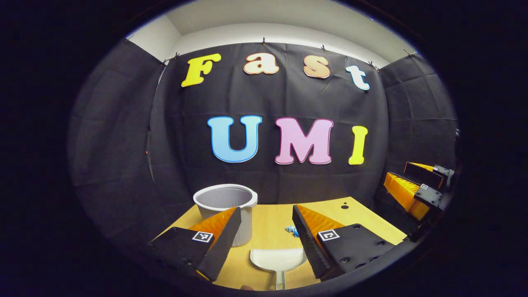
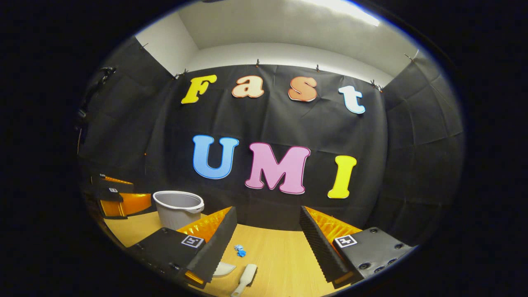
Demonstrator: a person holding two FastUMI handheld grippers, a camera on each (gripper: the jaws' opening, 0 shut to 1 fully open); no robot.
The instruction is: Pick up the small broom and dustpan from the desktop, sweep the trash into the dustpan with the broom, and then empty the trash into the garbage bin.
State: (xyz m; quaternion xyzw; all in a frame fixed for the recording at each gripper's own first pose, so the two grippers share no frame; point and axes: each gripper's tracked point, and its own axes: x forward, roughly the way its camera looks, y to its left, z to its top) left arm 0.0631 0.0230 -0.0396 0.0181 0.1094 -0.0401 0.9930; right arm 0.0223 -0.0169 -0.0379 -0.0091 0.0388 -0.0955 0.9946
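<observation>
Both tools are lying untouched on the wooden desktop (image 1: 268, 222), so the step in hand is judged to be the approach for pick-up.

The left gripper (image 1: 266, 235) is hovering above the desktop with its jaws spread wide and holding nothing. The white dustpan (image 1: 278, 260) is lying flat directly below the gap between its fingers, handle pointing toward the camera. The grey garbage bin (image 1: 227, 206) is standing upright just left of the dustpan, partly behind the left finger. The blue scrap of trash (image 1: 292, 230) is lying just beyond the dustpan, to its right.

The right gripper (image 2: 268, 243) is also hovering with jaws spread and empty. In the right gripper view, the small white broom (image 2: 246, 277) is lying just right of the dustpan (image 2: 225, 269), and the trash (image 2: 240, 250) is sitting just beyond both. The garbage bin (image 2: 178, 208) is standing farther off, to the dustpan's left.

Recommended procedure:
- Left gripper: lower it straight over the dustpan handle, not the scoop, and close both fingers across the handle.
- Right gripper: shift it left until the broom handle is lying between the fingers, then descend.
- Keep both approaches clear of the trash to avoid scattering it.
</observation>
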